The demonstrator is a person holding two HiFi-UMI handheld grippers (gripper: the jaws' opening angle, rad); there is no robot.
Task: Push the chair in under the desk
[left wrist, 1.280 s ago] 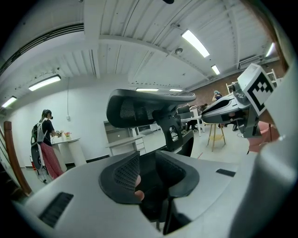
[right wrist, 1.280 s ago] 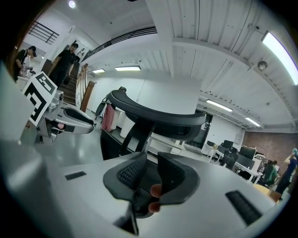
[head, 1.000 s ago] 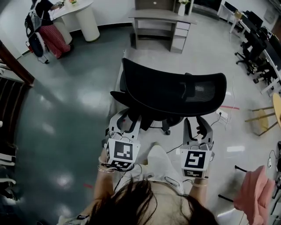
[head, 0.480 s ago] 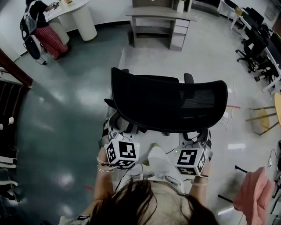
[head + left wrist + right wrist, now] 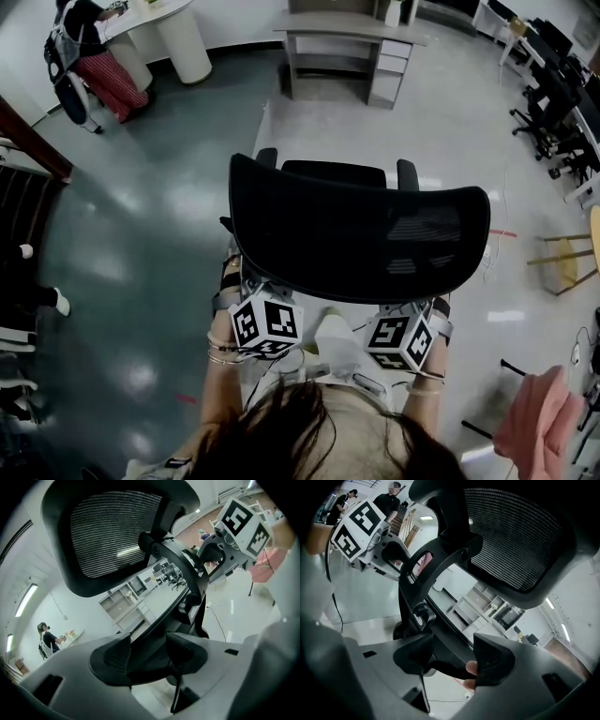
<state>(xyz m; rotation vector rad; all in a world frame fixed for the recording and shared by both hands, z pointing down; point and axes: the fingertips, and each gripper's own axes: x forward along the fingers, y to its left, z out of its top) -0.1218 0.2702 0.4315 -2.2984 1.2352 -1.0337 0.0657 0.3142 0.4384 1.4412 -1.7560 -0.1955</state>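
The chair [image 5: 356, 225] stands on the glossy grey floor [image 5: 141, 216] directly in front of me, with its mesh back [image 5: 375, 234] towards me. It is well apart from the grey desk [image 5: 347, 37] at the far side of the room and not under it. Both my claws sit low behind that back, and from above I see only their marker cubes [image 5: 265, 326] just below its lower edge. The left claw [image 5: 150, 656] has just been opening. Its jaws are spread wide, and the black strut [image 5: 173, 573] of the back's frame runs between them without being clamped. The right claw [image 5: 452, 658] has just been opening too and is released the same way, with the frame's curved arm [image 5: 436, 569] passing through the gap between its pads. Far off to the left, a person [image 5: 84, 47] stands by a round white table [image 5: 178, 33].
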